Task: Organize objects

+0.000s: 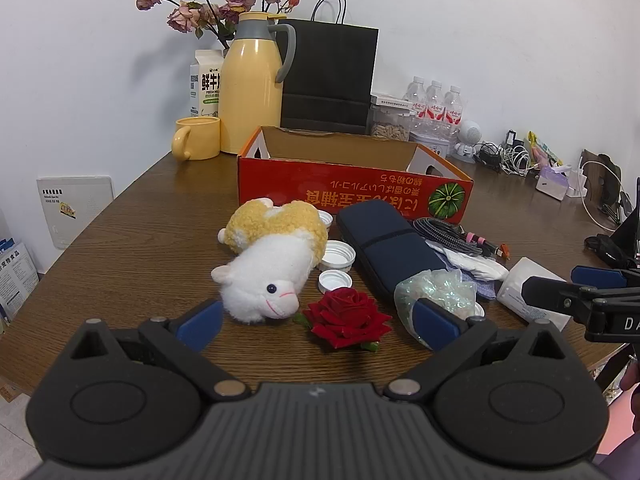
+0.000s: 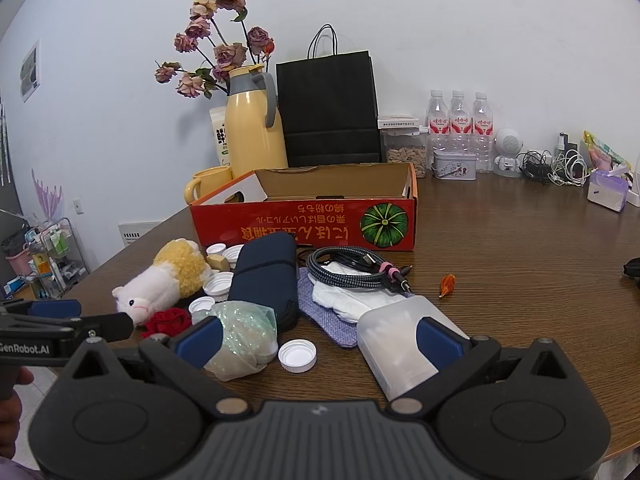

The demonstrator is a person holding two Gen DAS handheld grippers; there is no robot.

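Since both claws, left (image 1: pixel 318 322) and right (image 2: pixel 318 338), are gaping empty, I am eyeing the soft, light plush (image 1: pixel 268 268), judging its middle best.

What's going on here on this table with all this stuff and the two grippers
A person holds two handheld grippers over a cluttered wooden table, tidying up. Both the left gripper and the right gripper are open and hold nothing. The left one points at a red rose and a plush lamb; the right one hovers near a white bottle cap and a translucent plastic container. The red cardboard box behind the pile looks empty from here, so sorting seems barely begun.
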